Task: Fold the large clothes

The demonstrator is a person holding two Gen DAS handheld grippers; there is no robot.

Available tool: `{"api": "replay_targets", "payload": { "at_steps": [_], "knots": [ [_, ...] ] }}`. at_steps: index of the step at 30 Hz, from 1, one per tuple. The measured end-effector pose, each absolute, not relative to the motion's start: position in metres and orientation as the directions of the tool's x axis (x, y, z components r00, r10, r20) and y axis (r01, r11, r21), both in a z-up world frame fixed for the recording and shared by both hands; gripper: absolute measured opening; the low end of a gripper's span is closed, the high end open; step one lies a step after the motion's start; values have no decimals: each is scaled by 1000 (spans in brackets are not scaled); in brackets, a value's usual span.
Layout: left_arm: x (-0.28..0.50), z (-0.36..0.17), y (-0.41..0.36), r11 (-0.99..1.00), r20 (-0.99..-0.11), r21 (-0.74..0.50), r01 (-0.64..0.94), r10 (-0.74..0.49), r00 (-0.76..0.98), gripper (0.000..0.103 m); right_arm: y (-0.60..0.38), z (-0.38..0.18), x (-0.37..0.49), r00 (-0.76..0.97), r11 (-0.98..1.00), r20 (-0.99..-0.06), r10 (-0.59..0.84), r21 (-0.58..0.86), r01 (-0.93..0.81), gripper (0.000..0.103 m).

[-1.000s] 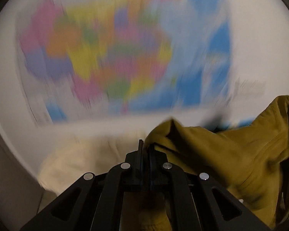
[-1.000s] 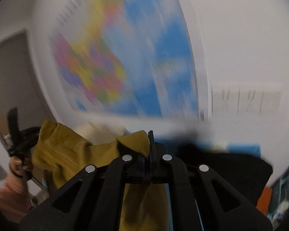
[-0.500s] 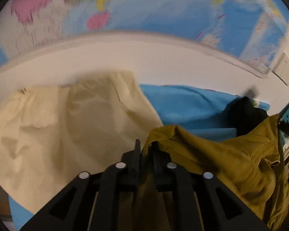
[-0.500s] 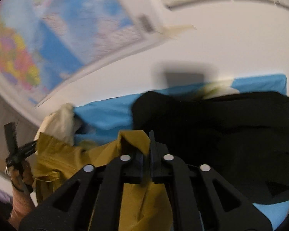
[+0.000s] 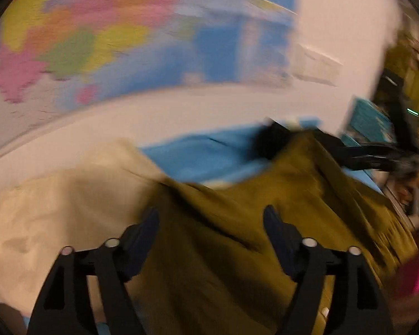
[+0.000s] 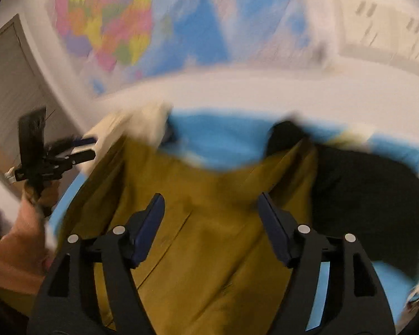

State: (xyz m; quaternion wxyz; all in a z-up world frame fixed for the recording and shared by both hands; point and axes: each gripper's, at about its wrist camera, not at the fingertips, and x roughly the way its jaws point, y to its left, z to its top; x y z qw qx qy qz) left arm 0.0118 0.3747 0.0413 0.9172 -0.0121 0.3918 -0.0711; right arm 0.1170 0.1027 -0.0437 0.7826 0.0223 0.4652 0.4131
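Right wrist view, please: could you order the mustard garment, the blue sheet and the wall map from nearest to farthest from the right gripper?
1. Mustard garment: directly under and ahead of the open right gripper, whose jaws have just been opening.
2. Blue sheet: beyond the garment's far edge.
3. Wall map: highest in the picture, on the wall behind the bed.

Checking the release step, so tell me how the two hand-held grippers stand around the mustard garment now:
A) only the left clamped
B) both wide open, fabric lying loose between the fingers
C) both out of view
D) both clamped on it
B: the left hand-held gripper and the right hand-held gripper have just been opening, and the mustard garment lies loose between their spread fingers.
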Motion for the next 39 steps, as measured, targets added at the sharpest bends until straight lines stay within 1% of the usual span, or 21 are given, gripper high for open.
{"api": "replay_targets", "payload": {
  "at_steps": [3, 4, 6, 8, 9, 10, 11, 13, 14, 17, 19, 21, 23, 26, 28, 31, 33, 35, 36, 38, 39],
  "knots": [
    [29, 10, 358, 979, -799, -133, 156, -199, 567, 75, 109, -88, 135, 151, 685, -748, 647, 483, -545, 68],
    [35, 1, 355, 982, -822, -123, 141, -181, 539, 75, 109, -102, 144, 130, 695, -747, 652, 521, -496, 66],
    [52, -24, 351, 984, -869, -124, 128, -170, 465, 75, 107, -117, 155, 93, 674, -718, 690, 591, -443, 54],
    [66, -37, 350, 984, -888, -141, 110, -175, 425, 71, 109, -118, 160, 67, 636, -687, 724, 626, -451, 35],
    [74, -39, 352, 982, -890, -161, 98, -187, 416, 67, 108, -113, 162, 63, 622, -676, 735, 633, -461, 20],
    [79, -38, 354, 980, -887, -178, 90, -199, 416, 54, 107, -104, 163, 76, 608, -659, 748, 636, -475, 8],
    [88, -35, 360, 976, -881, -207, 65, -215, 422, 41, 106, -91, 164, 96, 592, -637, 765, 635, -496, 7],
    [102, -27, 372, 960, -859, -278, 23, -259, 442, 30, 104, -70, 175, 143, 571, -588, 796, 651, -500, 6],
    [109, -19, 382, 945, -833, -328, 5, -292, 470, 19, 101, -58, 182, 167, 556, -555, 815, 666, -498, 6],
    [128, 3, 412, 890, -758, -454, -47, -357, 546, 19, 96, -35, 208, 241, 547, -495, 835, 696, -465, 6],
    [137, 15, 423, 882, -732, -466, -75, -336, 593, 21, 99, -34, 227, 278, 546, -470, 838, 727, -416, 6],
    [142, 21, 436, 869, -718, -476, -134, -296, 629, 33, 100, -44, 244, 300, 553, -469, 831, 758, -346, 5],
    [141, 24, 443, 864, -708, -481, -150, -282, 648, 52, 105, -59, 259, 303, 584, -507, 807, 761, -282, 6],
    [124, 33, 437, 914, -696, -401, -61, -261, 669, 69, 114, -78, 272, 295, 615, -549, 782, 757, -221, 6],
    [110, 35, 424, 949, -690, -316, 14, -240, 683, 70, 117, -85, 279, 296, 619, -556, 777, 761, -195, 6],
    [81, 43, 391, 957, -681, -182, 224, -287, 673, 74, 120, -83, 282, 295, 626, -562, 773, 752, -207, 6],
    [68, 35, 360, 949, -708, -64, 310, -262, 656, 76, 119, -83, 283, 296, 630, -565, 770, 746, -215, 6],
    [71, 19, 338, 934, -759, -36, 355, -256, 599, 75, 119, -83, 284, 293, 629, -565, 771, 746, -218, 6],
    [80, 8, 328, 935, -796, -20, 353, -229, 561, 73, 120, -83, 284, 296, 632, -567, 769, 742, -223, 6],
    [112, -12, 314, 952, -843, 15, 306, -153, 515, 55, 122, -82, 280, 298, 634, -566, 768, 735, -239, 9],
    [129, -19, 316, 965, -859, -5, 261, -138, 492, 52, 120, -78, 276, 298, 639, -569, 766, 724, -259, 10]
  ]
}}
